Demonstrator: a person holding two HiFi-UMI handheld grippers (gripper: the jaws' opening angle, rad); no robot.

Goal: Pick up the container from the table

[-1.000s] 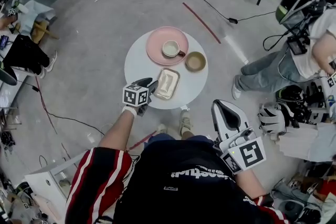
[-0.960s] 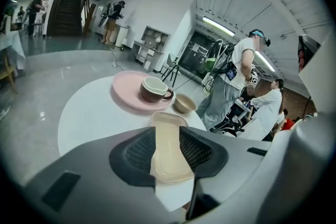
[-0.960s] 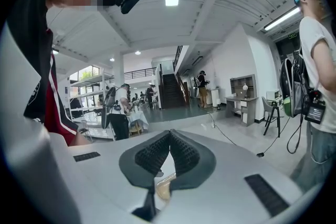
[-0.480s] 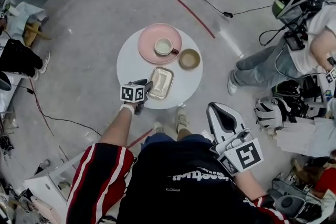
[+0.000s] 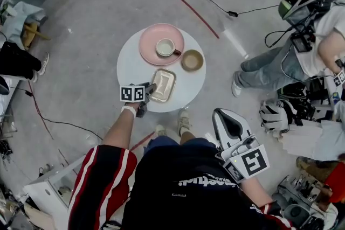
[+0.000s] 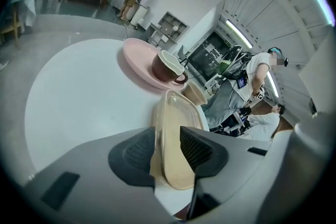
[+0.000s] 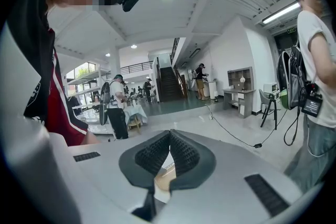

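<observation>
The container (image 5: 163, 85) is a shallow, cream-beige rectangle with rounded corners and a raised lip running round a flat, sunken middle. It lies flat on the round white table (image 5: 132, 64), off the table's centre, with one short end close to the table's rim. Its long sides run at a slight slant from that rim in toward the middle of the table.
</observation>
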